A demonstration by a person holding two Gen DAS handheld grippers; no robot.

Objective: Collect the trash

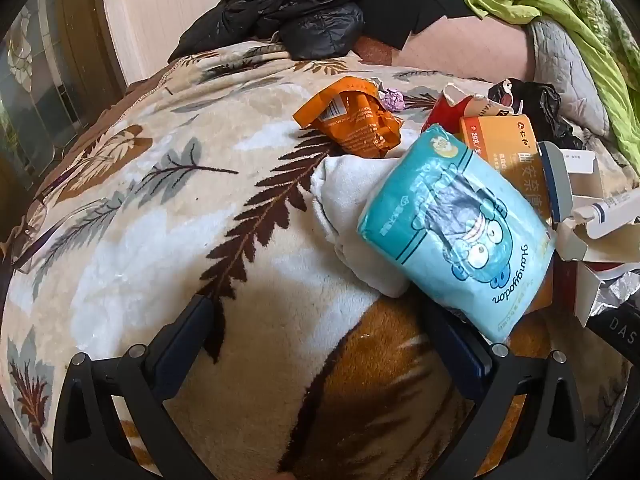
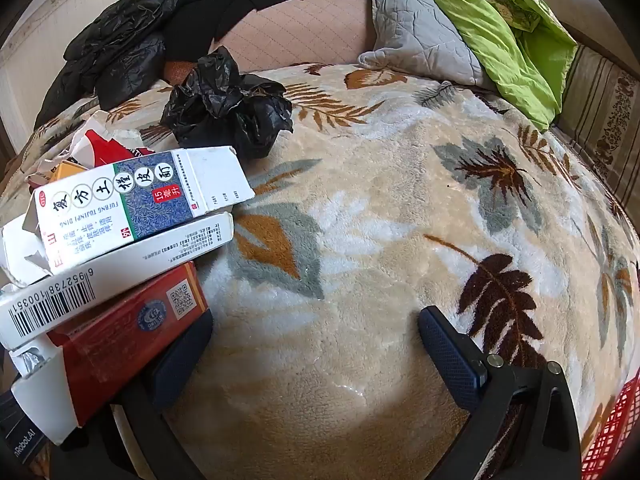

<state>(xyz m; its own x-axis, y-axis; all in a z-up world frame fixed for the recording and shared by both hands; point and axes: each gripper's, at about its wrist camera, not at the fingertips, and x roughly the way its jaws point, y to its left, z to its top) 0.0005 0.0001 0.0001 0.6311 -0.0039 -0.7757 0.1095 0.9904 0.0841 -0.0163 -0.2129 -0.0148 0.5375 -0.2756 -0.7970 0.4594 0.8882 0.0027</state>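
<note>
A: How are my two claws set?

B: Both spread wide with nothing between the pads. My left gripper (image 1: 316, 340) hangs over the fleecy cream leaf-print blanket (image 1: 168, 208); my right gripper (image 2: 316, 344) does too.

A: And the trash?

B: Ahead and right of my left claw lies a soft teal cartoon-printed packet (image 1: 456, 228), its lower corner overlapping the right finger, leaning on a folded white cloth (image 1: 344, 208). Beyond it sits a crumpled orange foil wrapper (image 1: 352, 116). Left of my right claw, a white and blue cardboard medicine box (image 2: 140, 196) is stacked above a red carton (image 2: 120, 332) that covers the left finger; a crumpled black plastic bag (image 2: 228, 108) lies farther ahead.
</note>
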